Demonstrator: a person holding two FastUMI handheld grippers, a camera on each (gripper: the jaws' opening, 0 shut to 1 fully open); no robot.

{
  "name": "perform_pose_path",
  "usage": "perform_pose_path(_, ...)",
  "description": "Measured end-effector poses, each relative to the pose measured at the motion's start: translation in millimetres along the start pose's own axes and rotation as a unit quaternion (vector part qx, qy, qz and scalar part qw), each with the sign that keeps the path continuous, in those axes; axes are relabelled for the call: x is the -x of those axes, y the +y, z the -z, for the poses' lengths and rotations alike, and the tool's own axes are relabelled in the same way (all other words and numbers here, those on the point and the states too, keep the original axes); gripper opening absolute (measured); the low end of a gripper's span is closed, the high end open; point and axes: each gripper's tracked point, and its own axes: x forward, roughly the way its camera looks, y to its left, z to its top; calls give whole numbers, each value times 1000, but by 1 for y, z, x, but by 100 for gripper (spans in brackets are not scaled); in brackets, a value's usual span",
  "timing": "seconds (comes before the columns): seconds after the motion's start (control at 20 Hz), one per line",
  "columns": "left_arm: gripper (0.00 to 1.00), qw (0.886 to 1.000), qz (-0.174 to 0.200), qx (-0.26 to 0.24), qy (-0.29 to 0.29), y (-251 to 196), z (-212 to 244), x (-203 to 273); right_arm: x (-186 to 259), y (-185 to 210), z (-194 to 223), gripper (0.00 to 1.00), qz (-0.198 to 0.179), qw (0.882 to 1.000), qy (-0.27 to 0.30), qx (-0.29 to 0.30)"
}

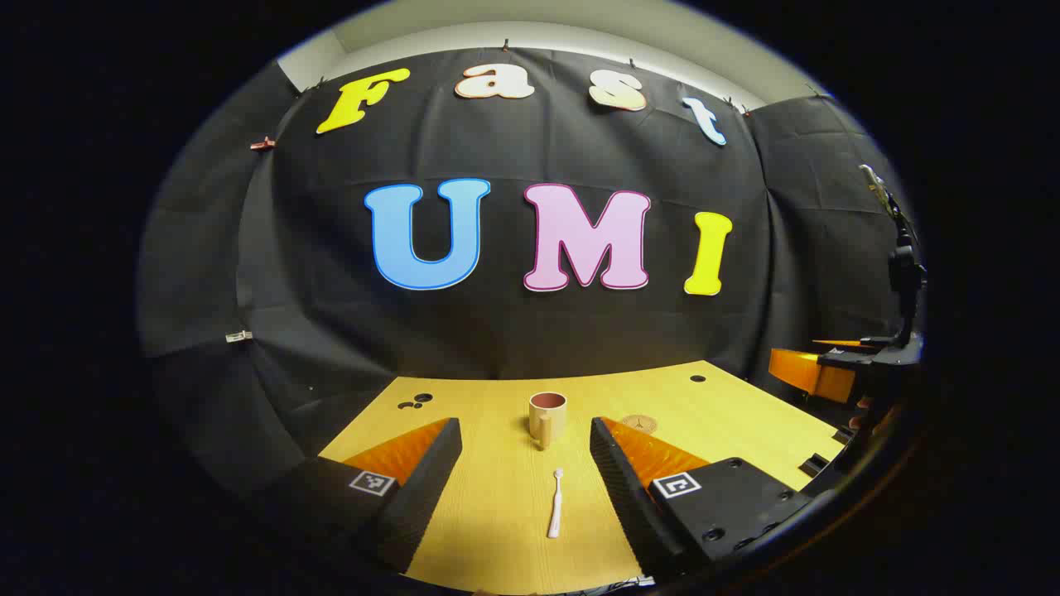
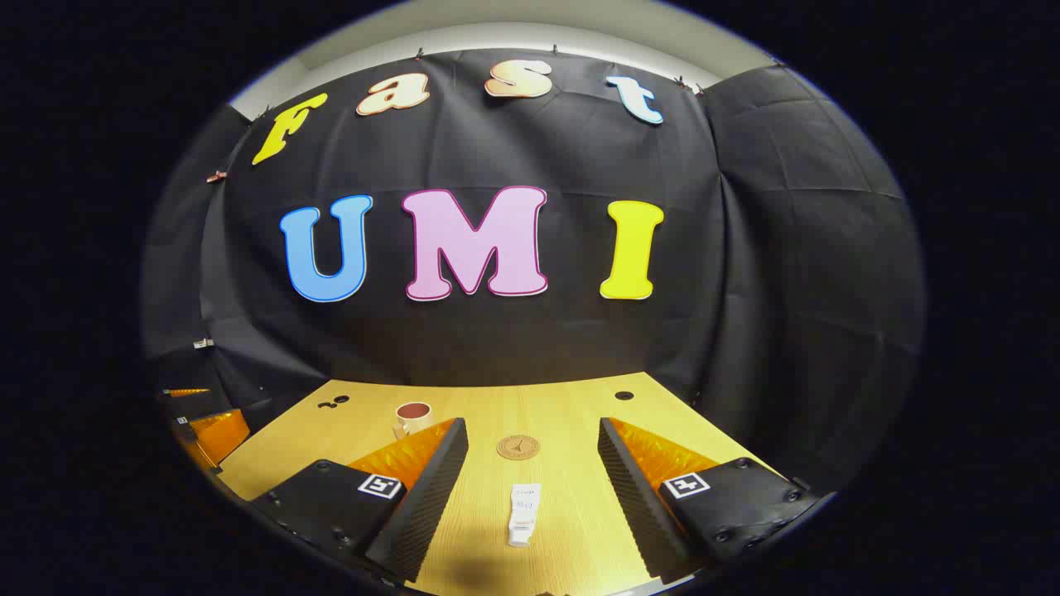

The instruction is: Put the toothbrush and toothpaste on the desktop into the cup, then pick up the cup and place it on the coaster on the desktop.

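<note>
In the left gripper view a white toothbrush [image 1: 555, 513] lies on the wooden desktop [image 1: 497, 497], between the spread fingers of my left gripper [image 1: 525, 459], which is open and empty. Beyond it stands a beige cup [image 1: 547, 417] with a reddish inside, and a round coaster [image 1: 639, 424] lies to its right. In the right gripper view a white toothpaste tube [image 2: 523, 513] lies between the fingers of my open right gripper [image 2: 532, 459]. The brown coaster [image 2: 517, 447] lies just past the tube, and the cup [image 2: 412, 417] stands at the left behind the left finger.
Small dark holes [image 1: 414, 402] mark the desktop near its far edge, against the black cloth wall. The other gripper's orange and black body [image 1: 828, 372] shows at the right rim of the left gripper view, and an orange part [image 2: 207, 430] at the left rim of the right gripper view.
</note>
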Motion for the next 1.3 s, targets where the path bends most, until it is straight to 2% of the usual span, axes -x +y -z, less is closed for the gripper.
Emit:
perform_pose_path(1.1,97,1000,-11,4,17,-10,11,-21,-27,-9,26,97,-16,998,58,3)
perform_pose_path(1.3,97,1000,-20,6,22,-9,14,-25,-39,-11,44,97,-17,996,92,1)
